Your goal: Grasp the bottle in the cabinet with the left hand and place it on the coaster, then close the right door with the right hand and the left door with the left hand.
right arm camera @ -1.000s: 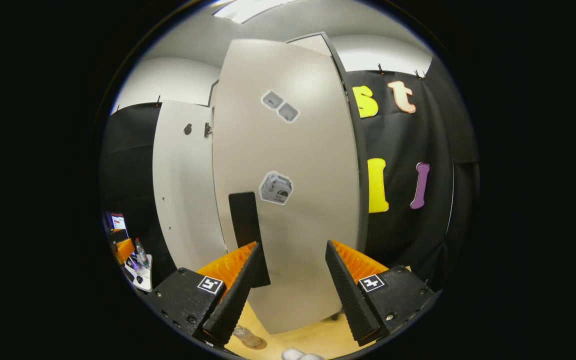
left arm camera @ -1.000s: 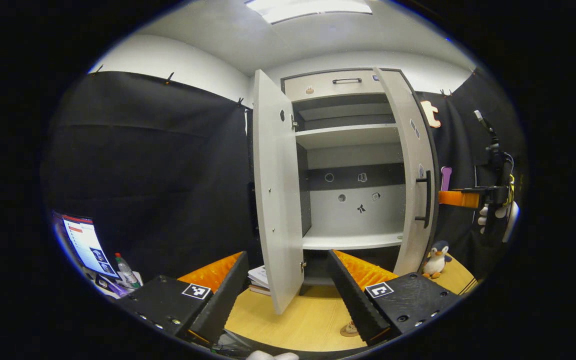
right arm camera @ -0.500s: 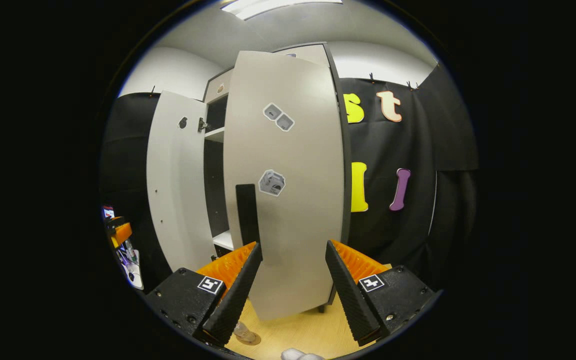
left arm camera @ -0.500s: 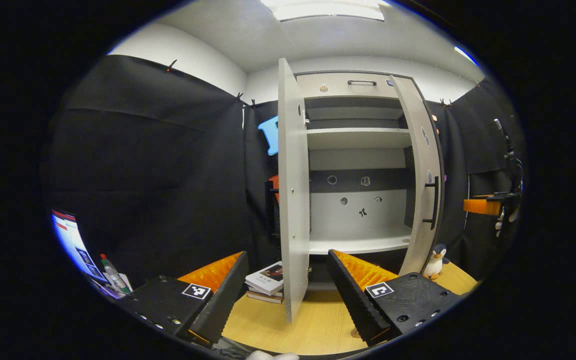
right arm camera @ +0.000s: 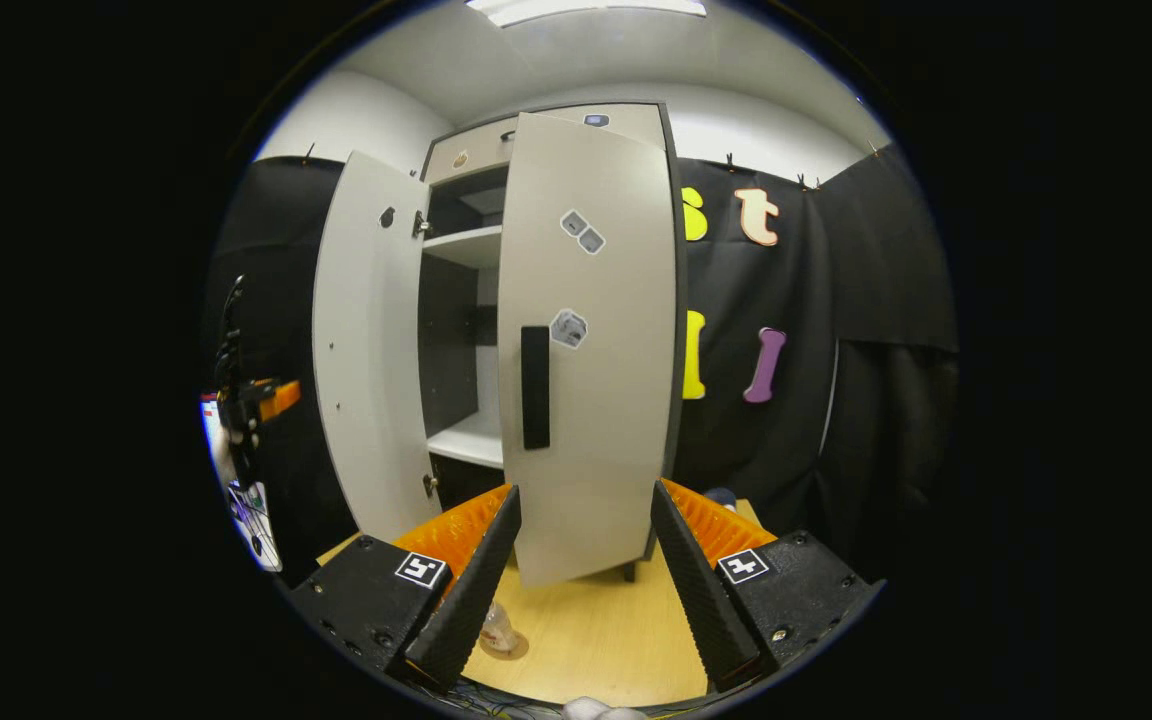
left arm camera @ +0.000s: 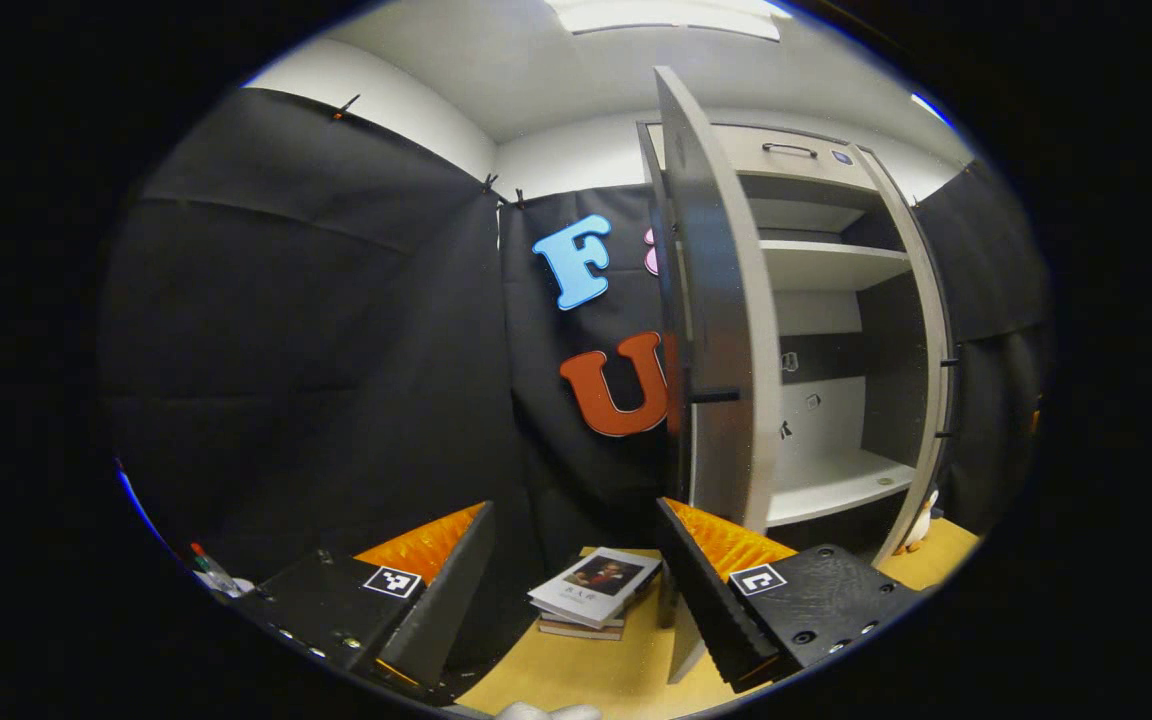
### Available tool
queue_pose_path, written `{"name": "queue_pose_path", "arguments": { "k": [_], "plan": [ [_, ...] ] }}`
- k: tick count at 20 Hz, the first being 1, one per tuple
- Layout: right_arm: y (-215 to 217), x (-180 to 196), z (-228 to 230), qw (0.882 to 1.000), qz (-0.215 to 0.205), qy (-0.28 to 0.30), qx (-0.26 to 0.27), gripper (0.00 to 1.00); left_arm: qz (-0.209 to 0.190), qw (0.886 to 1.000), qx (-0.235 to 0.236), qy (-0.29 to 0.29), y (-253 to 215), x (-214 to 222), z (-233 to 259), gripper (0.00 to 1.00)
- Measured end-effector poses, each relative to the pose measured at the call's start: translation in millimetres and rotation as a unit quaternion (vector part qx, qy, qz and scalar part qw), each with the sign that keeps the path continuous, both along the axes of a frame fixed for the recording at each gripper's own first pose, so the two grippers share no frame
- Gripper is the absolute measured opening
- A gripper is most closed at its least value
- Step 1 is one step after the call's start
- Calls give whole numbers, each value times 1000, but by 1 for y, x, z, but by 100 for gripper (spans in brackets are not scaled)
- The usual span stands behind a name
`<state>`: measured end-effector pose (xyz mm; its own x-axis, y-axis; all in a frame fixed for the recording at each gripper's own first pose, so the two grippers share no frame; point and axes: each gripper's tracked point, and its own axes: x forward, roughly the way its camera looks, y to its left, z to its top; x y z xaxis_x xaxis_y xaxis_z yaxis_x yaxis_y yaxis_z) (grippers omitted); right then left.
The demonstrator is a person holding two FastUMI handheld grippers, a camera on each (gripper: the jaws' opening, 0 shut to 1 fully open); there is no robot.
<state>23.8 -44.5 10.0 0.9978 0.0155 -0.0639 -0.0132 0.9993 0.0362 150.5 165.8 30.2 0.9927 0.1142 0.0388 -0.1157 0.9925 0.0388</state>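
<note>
Grey right door (right arm camera: 591,340) nearly shut; right gripper (right arm camera: 576,560) wide, empty, could nudge bottle (right arm camera: 499,632) off coaster.

No readable text. Book (left arm camera: 593,589) cover on table (left arm camera: 586,675) — print too small to make out. Stickers (right arm camera: 568,328) on right door (right arm camera: 586,340) — blurred, illegible. Square black-and-white marker tags (left arm camera: 757,579) on tool bodies — patterns only, no letters or numbers.

Pale grey left door (right arm camera: 368,340), black handle (right arm camera: 534,387), light wood table (right arm camera: 596,640)
</note>
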Motion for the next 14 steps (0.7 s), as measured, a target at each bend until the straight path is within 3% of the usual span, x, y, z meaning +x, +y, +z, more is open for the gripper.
{"name": "queue_pose_path", "arguments": {
  "k": [6,7,8,9,10,14],
  "plan": [
    [9,-27,-9,999,-28,16,8,81,-44,999,-7,-20,-9,47,18,95],
    [10,-31,-10,999,-31,18,8,81,-44,999,-6,-21,-9,46,18,95],
    [9,-34,-11,999,-35,19,9,81,-45,999,-1,-26,-10,46,20,89],
    [9,-37,-12,999,-38,22,11,81,-46,999,1,-27,-9,48,21,94],
    [10,-39,-12,999,-39,25,14,81,-46,999,0,-27,-9,48,20,90],
    [12,-39,-12,999,-33,29,9,81,-53,998,-5,-26,-11,48,19,91]
  ]
}}
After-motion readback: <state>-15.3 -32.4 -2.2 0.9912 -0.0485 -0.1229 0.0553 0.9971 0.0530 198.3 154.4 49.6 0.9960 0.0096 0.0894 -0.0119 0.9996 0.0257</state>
